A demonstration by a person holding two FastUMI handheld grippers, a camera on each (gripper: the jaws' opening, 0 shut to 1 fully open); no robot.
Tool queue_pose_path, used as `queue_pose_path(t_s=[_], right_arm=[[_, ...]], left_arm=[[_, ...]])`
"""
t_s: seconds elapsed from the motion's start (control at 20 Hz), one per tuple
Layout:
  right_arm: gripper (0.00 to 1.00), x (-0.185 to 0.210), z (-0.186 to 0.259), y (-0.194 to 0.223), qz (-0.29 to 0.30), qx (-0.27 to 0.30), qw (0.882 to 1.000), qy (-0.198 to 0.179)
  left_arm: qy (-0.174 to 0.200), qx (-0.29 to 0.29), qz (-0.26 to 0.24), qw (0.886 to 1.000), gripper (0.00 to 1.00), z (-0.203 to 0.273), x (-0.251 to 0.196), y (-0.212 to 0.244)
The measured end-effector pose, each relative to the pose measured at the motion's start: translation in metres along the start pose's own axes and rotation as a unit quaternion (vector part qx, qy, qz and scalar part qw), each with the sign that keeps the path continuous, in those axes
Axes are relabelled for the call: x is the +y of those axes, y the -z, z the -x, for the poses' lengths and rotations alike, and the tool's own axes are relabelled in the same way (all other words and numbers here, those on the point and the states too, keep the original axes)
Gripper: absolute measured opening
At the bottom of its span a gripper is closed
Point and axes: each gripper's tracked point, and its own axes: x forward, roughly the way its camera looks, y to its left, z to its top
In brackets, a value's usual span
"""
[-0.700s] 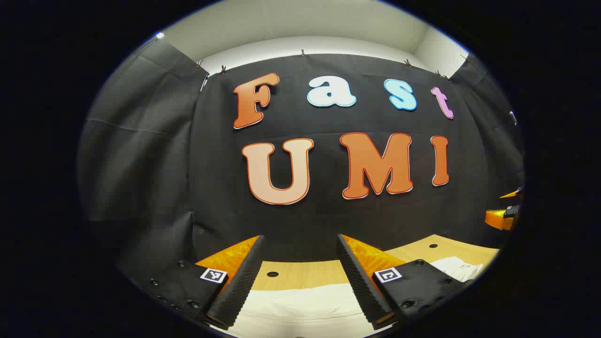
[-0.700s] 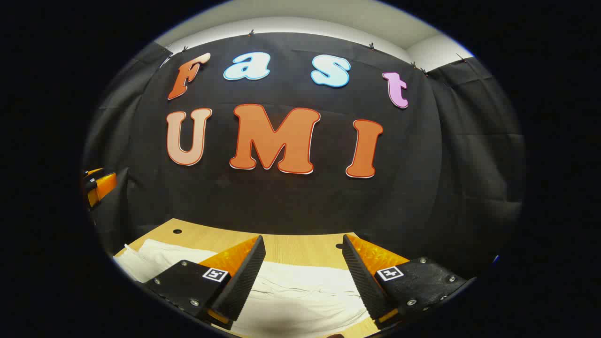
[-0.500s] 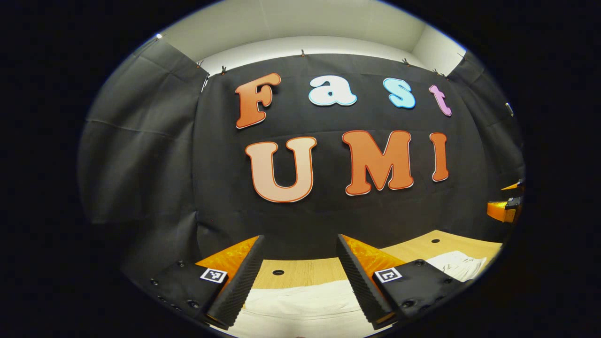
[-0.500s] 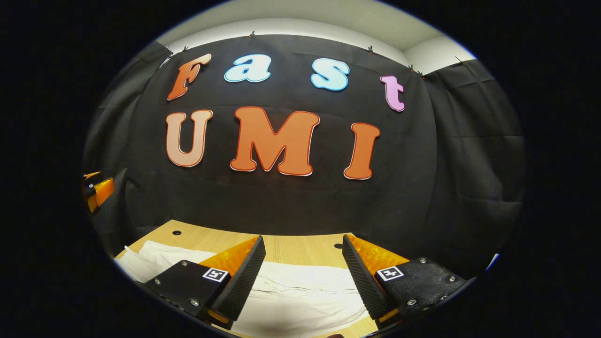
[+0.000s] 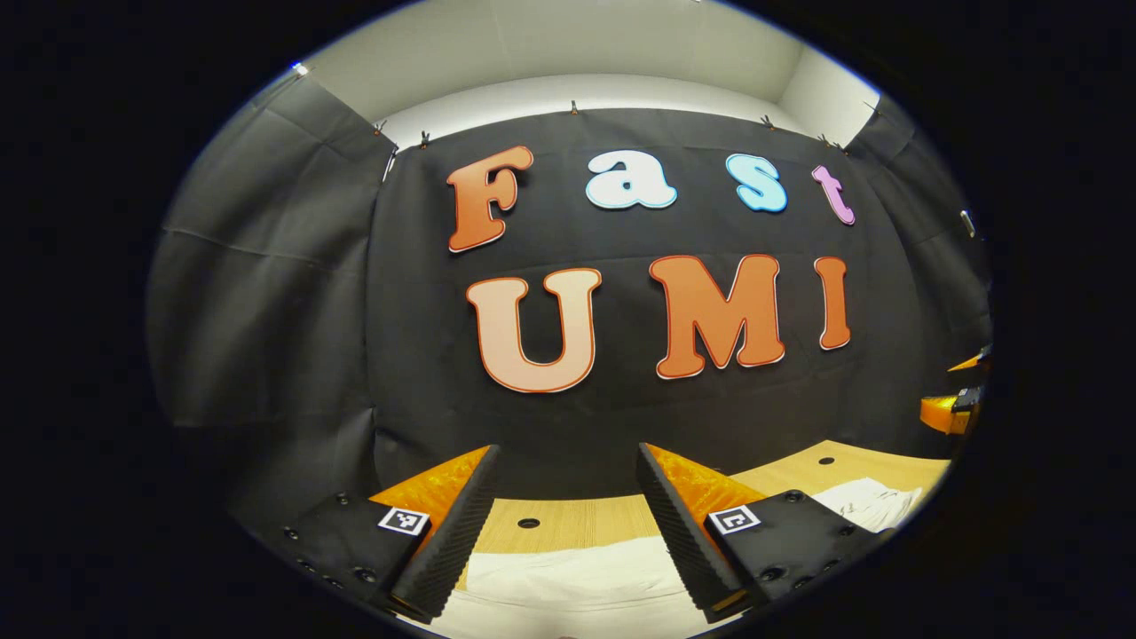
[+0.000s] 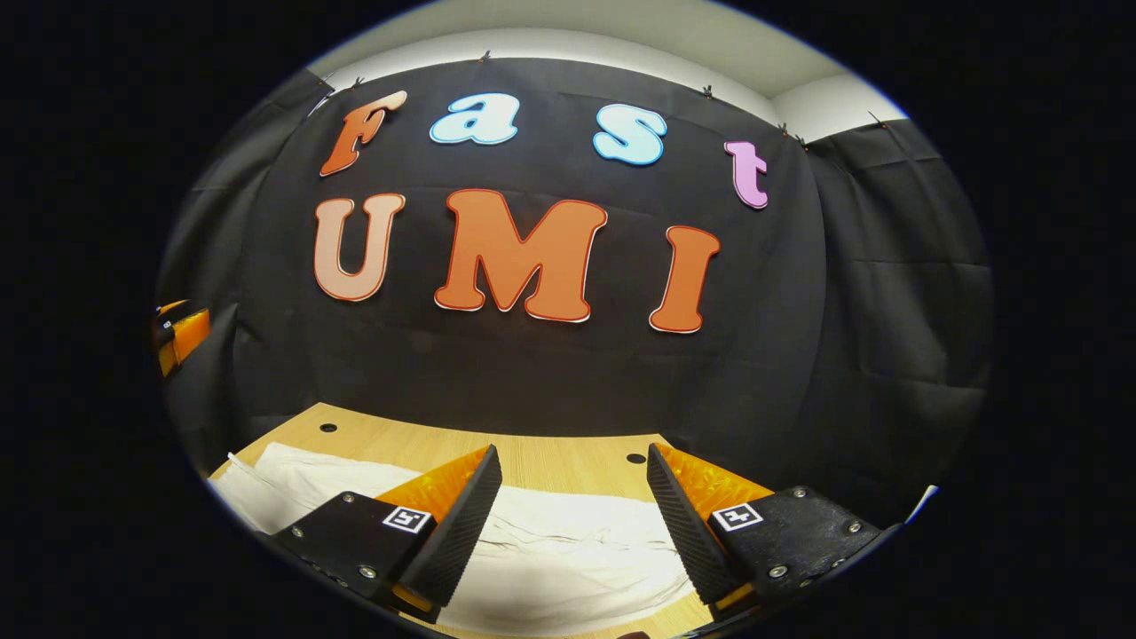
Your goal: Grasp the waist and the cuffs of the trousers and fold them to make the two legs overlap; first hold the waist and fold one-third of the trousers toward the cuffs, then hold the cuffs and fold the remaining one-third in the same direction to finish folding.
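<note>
trousers point(image 6: 568, 555): white, plain | table point(image 6: 532, 457): light wood grain, dark holes | wall point(image 6: 532, 373): black cloth

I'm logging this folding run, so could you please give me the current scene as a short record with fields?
trousers: white, lying flat and creased on the table
table: light wood, with small round holes
left gripper: open, above the trousers, holding nothing
right gripper: open, above the trousers, holding nothing
wall: black cloth behind the table
fold progress: cannot tell from these views
</note>
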Motion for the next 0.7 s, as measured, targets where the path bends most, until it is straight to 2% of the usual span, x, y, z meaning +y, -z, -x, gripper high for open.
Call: queue_pose_path(t_s=[0.1,0.2,0.45,0.6,0.7], right_arm=[[0.99,0.008,-0.011,-0.001,0.003,-0.004,1.000,-0.017],[0.99,-0.001,-0.024,0.007,-0.002,0.008,1.000,-0.017],[0.99,-0.049,-0.054,0.062,-0.026,0.109,0.994,0.008],[0.98,-0.081,-0.066,0.118,-0.052,0.196,0.979,0.031],[0.99,-0.095,-0.068,0.151,-0.076,0.249,0.965,0.032]], left_arm=[[0.003,-0.005,0.006,1.000,0.98,-0.004,-0.013,-0.004],[-0.002,0.012,0.013,1.000,0.99,-0.014,-0.018,0.007],[-0.031,0.100,0.055,0.993,1.00,-0.026,-0.001,0.059],[-0.061,0.169,0.064,0.982,1.00,-0.021,0.023,0.101],[-0.084,0.204,0.073,0.973,1.00,-0.016,0.037,0.121]])
